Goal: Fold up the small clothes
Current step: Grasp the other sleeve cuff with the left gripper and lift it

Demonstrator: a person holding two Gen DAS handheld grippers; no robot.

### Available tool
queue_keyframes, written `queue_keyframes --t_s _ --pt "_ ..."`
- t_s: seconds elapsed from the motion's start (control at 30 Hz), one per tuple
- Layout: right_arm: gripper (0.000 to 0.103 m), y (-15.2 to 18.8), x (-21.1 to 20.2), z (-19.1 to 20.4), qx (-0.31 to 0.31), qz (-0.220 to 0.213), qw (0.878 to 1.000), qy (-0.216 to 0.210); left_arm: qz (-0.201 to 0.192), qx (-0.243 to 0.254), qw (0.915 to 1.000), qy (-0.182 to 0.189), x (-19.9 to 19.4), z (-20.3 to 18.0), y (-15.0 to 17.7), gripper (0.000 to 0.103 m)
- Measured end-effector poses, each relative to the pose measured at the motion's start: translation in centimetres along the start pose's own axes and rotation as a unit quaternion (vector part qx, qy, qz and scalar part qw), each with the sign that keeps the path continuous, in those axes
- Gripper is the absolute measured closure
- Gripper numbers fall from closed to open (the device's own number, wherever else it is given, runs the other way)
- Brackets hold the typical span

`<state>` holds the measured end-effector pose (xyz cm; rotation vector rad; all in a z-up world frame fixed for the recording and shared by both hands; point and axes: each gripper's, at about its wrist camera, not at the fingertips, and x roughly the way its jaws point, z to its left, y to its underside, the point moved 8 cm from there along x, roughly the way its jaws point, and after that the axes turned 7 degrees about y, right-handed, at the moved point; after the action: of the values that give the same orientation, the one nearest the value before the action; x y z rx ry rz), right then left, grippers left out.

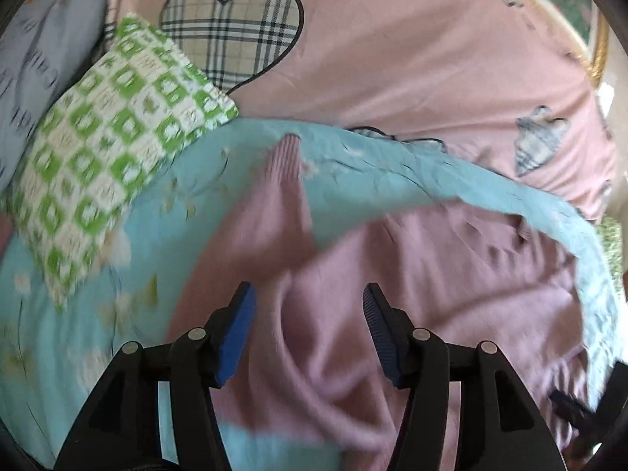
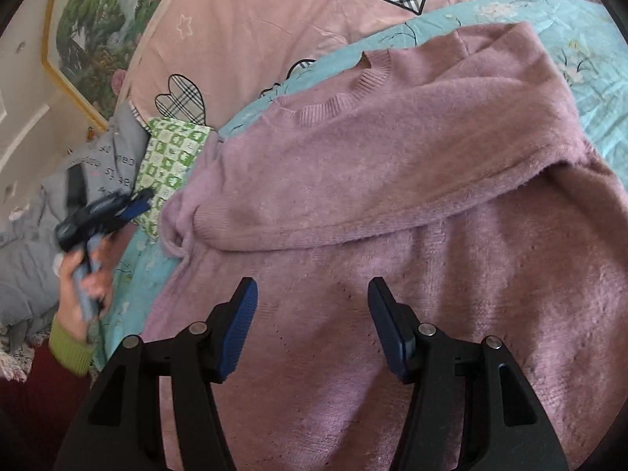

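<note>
Both claws hang with their jaws apart and nothing between them: the left gripper (image 1: 310, 306) above a rumpled sleeve at the bottom centre of its frame, the right gripper (image 2: 312, 302) above the body panel at the bottom centre of its own. Under them the fuzzy mauve-pink knitted sweater (image 2: 392, 204) lies on the pale turquoise floral quilt (image 2: 588, 90), filling the middle and right of the right wrist view. Its ribbed neckline (image 2: 353, 90) points toward the upper centre of that frame and its hem runs down under the right claw, so the long axis goes roughly bottom to top, tilted left. One sleeve is laid slantwise across the chest from upper right to centre left, which looks like a first fold made to narrow the garment; the other sleeve, in the left wrist view, trails up toward the frame's centre, unfolded. Beyond the quilt lie a green-and-white checked cushion (image 1: 114, 149) at left, the pink bedcover with plaid heart patches (image 1: 392, 59) across the top, and a grey padded garment (image 2: 23, 274) at far left.
</note>
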<state>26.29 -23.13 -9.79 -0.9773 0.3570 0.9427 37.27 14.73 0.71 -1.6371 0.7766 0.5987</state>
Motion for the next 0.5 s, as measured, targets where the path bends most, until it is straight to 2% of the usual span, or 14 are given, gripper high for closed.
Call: queue_keyframes --t_s 0.13,0.23,0.3,0.33,0.4,0.43,0.5 --pt "0.043 -0.2 -0.1 -0.2 0.009 -0.011 1.000 -0.019 0.044 0.008 0.9984 -0.035 5.7 0.4 -3.1 0.040" --pt "0.043 -0.3 -0.1 -0.1 0.009 -0.019 1.000 -0.023 0.081 0.003 0.9949 -0.059 9.8 1.1 -3.9 0.040" --pt "0.043 -0.3 -0.3 0.0 0.007 -0.021 0.999 -0.027 0.104 0.003 0.9897 -0.098 12.2 2.1 -3.7 0.041" --pt "0.043 -0.3 -0.2 0.0 0.007 -0.021 0.999 -0.027 0.113 0.003 0.9875 -0.110 13.1 2.7 -3.5 0.048" --pt "0.043 -0.3 -0.3 0.1 0.007 -0.021 0.999 -0.026 0.103 0.004 0.9887 -0.109 13.3 2.9 -3.7 0.078" --pt "0.043 -0.2 -0.4 0.0 0.007 -0.022 0.999 -0.026 0.099 0.008 0.9882 -0.116 13.0 3.1 -3.8 0.098" --pt "0.043 -0.2 -0.4 0.1 0.005 -0.024 0.999 -0.025 0.088 -0.007 0.9912 -0.098 11.8 3.3 -4.0 0.099"
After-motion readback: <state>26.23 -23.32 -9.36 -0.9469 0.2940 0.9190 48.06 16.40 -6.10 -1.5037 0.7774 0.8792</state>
